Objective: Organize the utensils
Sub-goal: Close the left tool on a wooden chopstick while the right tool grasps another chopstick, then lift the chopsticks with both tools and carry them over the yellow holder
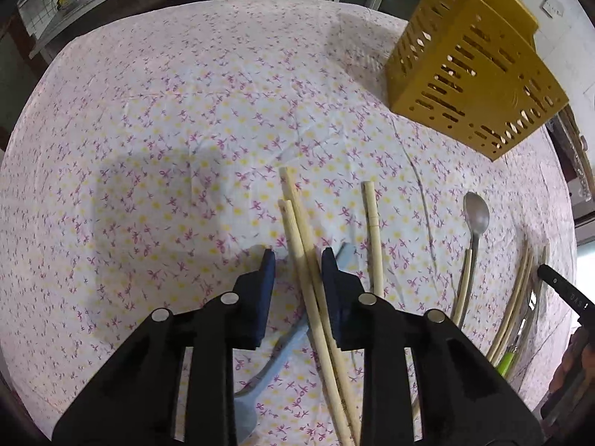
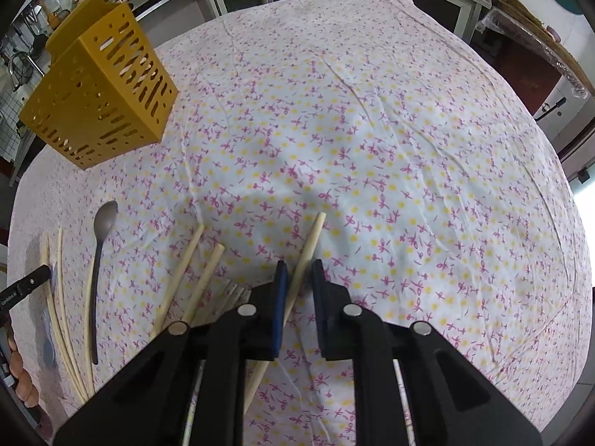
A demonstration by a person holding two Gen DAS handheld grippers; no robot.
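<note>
Floral cloth covers the tabletop (image 1: 167, 119), with kitchen fittings dim and warped along the far edge. On it stands a yellow slotted utensil holder (image 1: 472, 70), well apart from the loose utensils. In the left wrist view the left claw (image 1: 297, 260) is parted around a pair of pale chopsticks (image 1: 297, 230) lying over a blue utensil (image 1: 286, 345); its pads do not clearly press them, and their near ends are cut off by the frame. Beside them lie a single chopstick (image 1: 375, 238) and a metal spoon (image 1: 476, 219). In the right wrist view the right claw (image 2: 299, 271) brackets another chopstick (image 2: 308, 249), touching one pad; whether it is clamped cannot be told. Fork tines (image 2: 234, 293) peek out behind its body.
</note>
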